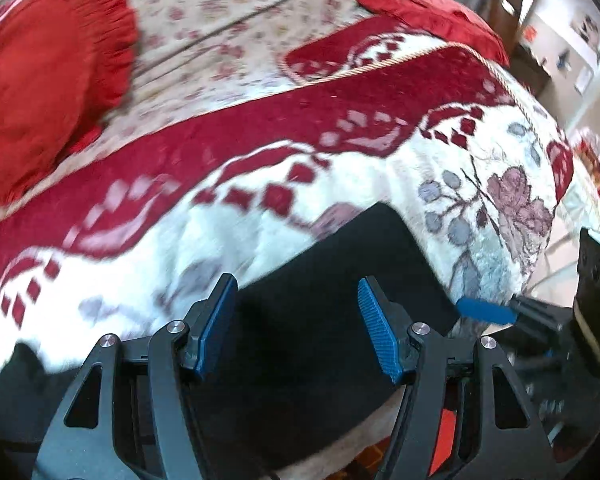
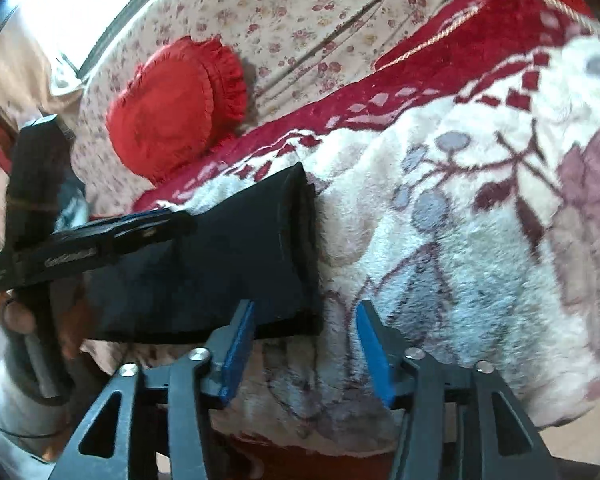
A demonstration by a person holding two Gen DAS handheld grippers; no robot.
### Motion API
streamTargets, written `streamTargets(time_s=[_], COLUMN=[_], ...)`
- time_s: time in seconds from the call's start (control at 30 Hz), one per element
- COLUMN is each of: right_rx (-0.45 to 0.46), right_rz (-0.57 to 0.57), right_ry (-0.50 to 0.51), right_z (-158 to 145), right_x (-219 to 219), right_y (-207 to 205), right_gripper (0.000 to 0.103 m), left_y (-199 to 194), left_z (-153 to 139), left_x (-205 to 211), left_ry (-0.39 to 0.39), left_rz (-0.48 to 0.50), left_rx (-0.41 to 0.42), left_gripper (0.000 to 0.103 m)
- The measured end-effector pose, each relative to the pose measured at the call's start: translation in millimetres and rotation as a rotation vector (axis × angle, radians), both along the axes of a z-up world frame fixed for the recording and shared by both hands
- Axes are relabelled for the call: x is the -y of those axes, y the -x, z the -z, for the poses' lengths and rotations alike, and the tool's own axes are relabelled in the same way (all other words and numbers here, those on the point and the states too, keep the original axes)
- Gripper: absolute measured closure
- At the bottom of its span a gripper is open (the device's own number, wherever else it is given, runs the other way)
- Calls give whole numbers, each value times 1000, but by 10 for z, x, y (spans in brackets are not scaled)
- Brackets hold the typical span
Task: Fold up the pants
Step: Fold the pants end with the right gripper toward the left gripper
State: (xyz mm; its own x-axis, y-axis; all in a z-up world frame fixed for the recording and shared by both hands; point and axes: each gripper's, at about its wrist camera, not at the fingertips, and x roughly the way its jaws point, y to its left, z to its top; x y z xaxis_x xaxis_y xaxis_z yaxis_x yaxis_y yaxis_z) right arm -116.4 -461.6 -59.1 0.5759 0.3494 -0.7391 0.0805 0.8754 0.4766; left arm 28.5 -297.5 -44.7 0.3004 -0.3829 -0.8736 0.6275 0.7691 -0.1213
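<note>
The black pants (image 1: 340,288) lie folded into a compact rectangle on the red and white fleece blanket (image 1: 260,208). In the right wrist view the pants (image 2: 228,264) show stacked layers at their right edge. My left gripper (image 1: 296,304) is open and empty, hovering just above the pants. It also shows in the right wrist view (image 2: 100,236), over the left part of the pants. My right gripper (image 2: 306,328) is open and empty beside the pants' near right corner. Its blue fingertip (image 1: 484,310) shows at the pants' right edge in the left wrist view.
A round red frilled cushion (image 1: 48,80) lies at the back left on the floral sheet (image 1: 228,20); it also shows in the right wrist view (image 2: 172,108). A second red cushion (image 1: 432,12) lies at the back right. The blanket drops off at the bed's right edge (image 1: 556,216).
</note>
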Motion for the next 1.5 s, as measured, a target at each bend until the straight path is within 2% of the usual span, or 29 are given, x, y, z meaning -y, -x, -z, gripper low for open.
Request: streamTargets(time_s=[0.13, 0.27, 0.43, 0.6, 0.67, 0.7, 0.73, 0.77, 0.8, 0.93, 1.0, 1.1, 1.3, 1.5], right_rx=[2, 13, 27, 32, 42, 45, 46, 31, 23, 26, 53, 138, 231, 271], right_rz=[-15, -14, -2, 12, 5, 4, 4, 5, 3, -21, -36, -67, -178, -327], right_ry=[-48, -81, -137, -172, -177, -179, -175, -167, -169, -187, -178, -174, -152, -128], right_z=[93, 134, 171, 167, 153, 157, 169, 202, 224, 228, 159, -107, -568, -789], right_x=[-55, -96, -67, -23, -29, -29, -33, -42, -48, -92, -117, -190, -573, -1165], right_y=[-51, -114, -143, -153, -148, -158, -170, -202, -231, -295, -286, -239, -313, -500], right_gripper=[48, 46, 44, 44, 45, 47, 54, 59, 66, 81, 85, 86, 87, 88], left_y=[-62, -132, -140, -41, -33, -32, -28, -25, -27, 5, 22, 32, -51, -61], left_z=[25, 141, 239, 308, 298, 292, 282, 284, 295, 289, 165, -132, -629, -809], left_x=[295, 536, 735, 844, 827, 824, 828, 822, 824, 807, 733, 537, -24, -785], left_ry=[-5, -47, -31, -88, -83, -82, -81, -75, -62, -51, -20, 35, 95, 109], left_rz=[65, 103, 154, 207, 216, 218, 220, 221, 227, 233, 236, 222, 141, 22], left_rx=[-15, -27, -84, -20, -7, 0, 11, 14, 3, 7, 12, 50, 117, 151], left_gripper=[40, 40, 40, 40, 45, 54, 64, 68, 82, 88, 89, 89, 89, 89])
